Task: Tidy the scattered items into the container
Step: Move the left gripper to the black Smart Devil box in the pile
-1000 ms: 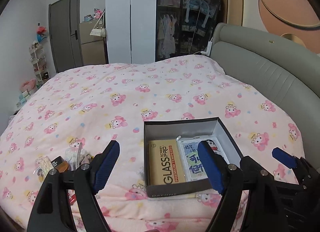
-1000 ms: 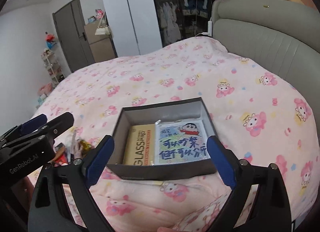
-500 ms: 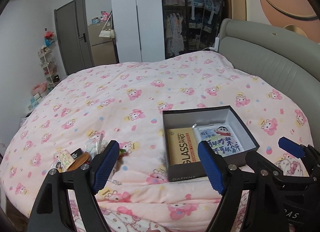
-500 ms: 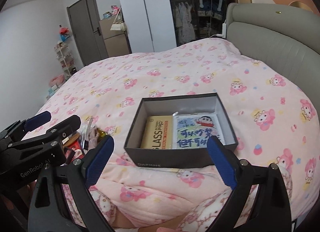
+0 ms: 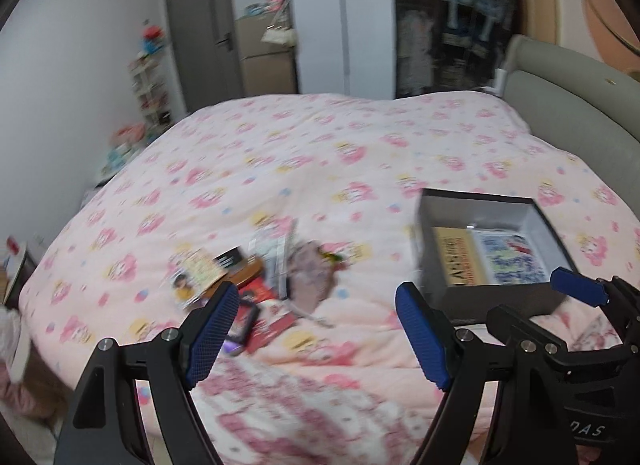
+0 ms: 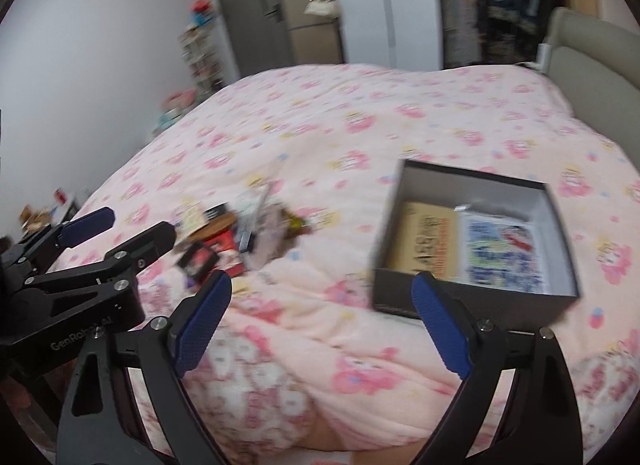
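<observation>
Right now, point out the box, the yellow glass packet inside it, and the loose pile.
box (image 6: 472, 305), right wrist view, near outer wall.
yellow glass packet (image 6: 430, 241), right wrist view, printed face.
loose pile (image 5: 256, 277), left wrist view, middle.

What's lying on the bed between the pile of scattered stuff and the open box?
Nothing but pink quilt between the pile and box; the right wrist view shows it.
</observation>
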Demonstrator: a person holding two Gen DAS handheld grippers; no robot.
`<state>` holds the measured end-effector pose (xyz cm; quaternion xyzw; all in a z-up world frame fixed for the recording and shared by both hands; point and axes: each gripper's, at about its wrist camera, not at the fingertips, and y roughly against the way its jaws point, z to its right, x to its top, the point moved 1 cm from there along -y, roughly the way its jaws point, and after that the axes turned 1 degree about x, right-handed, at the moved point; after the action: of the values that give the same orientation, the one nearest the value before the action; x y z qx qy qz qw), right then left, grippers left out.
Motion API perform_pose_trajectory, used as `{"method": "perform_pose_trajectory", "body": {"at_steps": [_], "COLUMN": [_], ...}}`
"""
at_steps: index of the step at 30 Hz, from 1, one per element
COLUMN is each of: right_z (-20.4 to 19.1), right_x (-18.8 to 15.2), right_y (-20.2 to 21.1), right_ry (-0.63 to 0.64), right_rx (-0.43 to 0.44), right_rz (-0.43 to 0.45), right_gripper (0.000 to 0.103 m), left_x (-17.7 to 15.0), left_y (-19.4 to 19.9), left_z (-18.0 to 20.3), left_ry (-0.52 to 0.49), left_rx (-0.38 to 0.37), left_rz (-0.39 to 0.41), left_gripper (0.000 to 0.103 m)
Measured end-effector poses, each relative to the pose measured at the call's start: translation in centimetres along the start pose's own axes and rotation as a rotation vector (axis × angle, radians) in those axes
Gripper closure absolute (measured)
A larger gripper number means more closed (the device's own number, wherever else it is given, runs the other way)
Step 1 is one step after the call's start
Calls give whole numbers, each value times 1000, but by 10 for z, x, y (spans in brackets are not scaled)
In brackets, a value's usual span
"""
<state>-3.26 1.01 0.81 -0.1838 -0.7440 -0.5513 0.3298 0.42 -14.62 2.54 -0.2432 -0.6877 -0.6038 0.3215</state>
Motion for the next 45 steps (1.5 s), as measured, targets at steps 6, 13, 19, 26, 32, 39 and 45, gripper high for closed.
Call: {"method": "perform_pose_trajectory", "body": {"at_steps": [6,13,19,26,32,39,45], "right_z": [-48,-85,-85,-82,-93,-94,-92], "right_x": [13,19,20,10,1,-1,-9], "right_y": [-44,-98,-161,-224,-264,-273,-289], "right_ry": [70,93,113,133,211,214,203], "right_rx": [94,181,122,112,89,120,108], "right_rz": [-58,-150,-245,-353,-419,-435,-480], "right_gripper": [10,10,27,43,57,58,58], "left_x": [-7,-22,-38,-63,-77,-87,-80], "left_y": [-22,-70,-118,-183,-228,-271,-287], "left_z": [-57,-107,-155,-207,-210,-194,-176], "left_ry": [101,132,243,393,400,331,286], "left_rx": [37,84,62,5,-41,-88,-130], "left_rz": [-58,-159,-266,-390,-499,-618,-639], "left_gripper": [24,24,24,34,62,70,73]}}
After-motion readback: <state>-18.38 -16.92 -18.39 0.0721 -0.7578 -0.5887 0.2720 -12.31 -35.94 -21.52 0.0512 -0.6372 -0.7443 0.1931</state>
